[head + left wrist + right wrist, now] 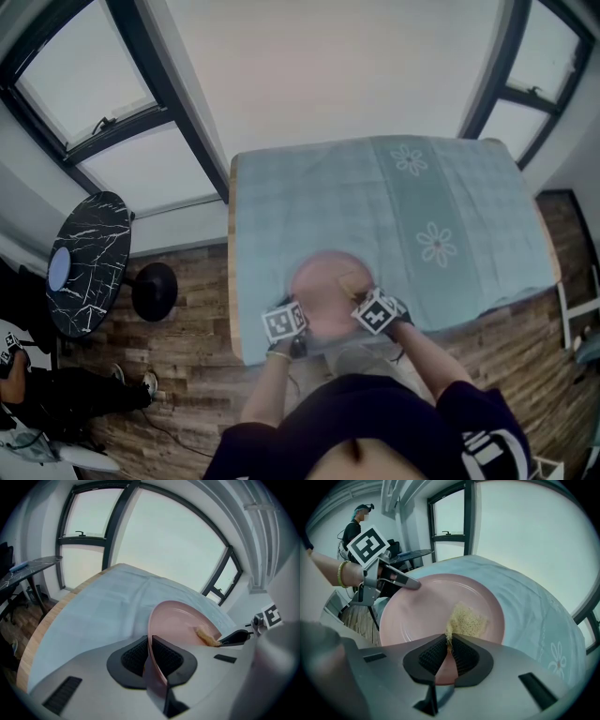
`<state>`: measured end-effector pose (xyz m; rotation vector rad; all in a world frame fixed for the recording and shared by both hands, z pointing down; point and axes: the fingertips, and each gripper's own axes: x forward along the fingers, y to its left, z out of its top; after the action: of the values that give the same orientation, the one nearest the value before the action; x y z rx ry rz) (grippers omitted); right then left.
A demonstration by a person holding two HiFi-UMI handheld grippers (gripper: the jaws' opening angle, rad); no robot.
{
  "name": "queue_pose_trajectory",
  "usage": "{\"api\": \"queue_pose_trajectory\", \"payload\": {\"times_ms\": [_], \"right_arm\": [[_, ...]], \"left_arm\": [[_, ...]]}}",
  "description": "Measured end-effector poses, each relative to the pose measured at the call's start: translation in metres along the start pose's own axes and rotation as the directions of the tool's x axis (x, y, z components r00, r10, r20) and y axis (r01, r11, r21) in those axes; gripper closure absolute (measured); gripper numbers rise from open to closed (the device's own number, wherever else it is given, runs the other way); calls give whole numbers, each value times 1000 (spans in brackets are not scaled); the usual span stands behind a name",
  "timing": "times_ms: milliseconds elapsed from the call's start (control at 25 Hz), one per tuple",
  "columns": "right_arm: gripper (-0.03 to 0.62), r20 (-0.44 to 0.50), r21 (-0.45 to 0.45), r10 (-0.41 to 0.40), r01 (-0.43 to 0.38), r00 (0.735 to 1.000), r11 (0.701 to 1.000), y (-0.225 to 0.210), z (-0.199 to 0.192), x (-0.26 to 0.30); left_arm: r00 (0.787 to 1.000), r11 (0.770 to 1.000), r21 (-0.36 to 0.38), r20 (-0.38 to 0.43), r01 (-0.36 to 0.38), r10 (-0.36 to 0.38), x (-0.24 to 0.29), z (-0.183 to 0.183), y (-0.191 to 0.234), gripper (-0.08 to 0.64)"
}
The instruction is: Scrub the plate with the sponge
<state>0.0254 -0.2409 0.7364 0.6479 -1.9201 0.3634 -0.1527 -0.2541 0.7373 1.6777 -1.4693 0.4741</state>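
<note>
Clamps the pink plate (180, 620) by its rim in the left gripper (149, 638), with the jaws drawn in to a thin gap and the ribbed pads pressed on both faces of that edge. Holds the plate over the near edge of the table (233, 281), above the teal tablecloth (450, 187), toward the table's left corner. Cannot tell whether the plate rests on the cloth or hangs just clear of it.

Pinches a yellow sponge (468, 619) in the right gripper (449, 638), with the jaws almost together on the sponge's near corner. Lays the rest of the sponge flat against the plate's inner face, on the side farther from the table's left corner. Brings the two grippers close together at the table's near edge, one at each side of the plate.

Beyond the table's left side, on the wooden floor: a round black marble side table (89, 262). Farther back on that same side, by the windows: a standing person (354, 527).
</note>
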Motion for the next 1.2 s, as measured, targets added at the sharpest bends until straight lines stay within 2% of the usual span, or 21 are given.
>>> {"api": "queue_pose_trajectory", "payload": {"times_ms": [480,800,1200], "right_arm": [[555,-15,-90,131,-132,991,987,59,0,0],[555,4,-152,181,-178,984,972,88,13,-5],[555,72,-111,269,-261,960,959,118,28,-14]], "left_arm": [[1000,1000,-13,-6,-7,7,0,0,0,525],[1000,1000,-9,-3,-7,7,-1,1,-1,525],[1000,1000,-2,-6,0,0,-1,-3,-1,525]]}}
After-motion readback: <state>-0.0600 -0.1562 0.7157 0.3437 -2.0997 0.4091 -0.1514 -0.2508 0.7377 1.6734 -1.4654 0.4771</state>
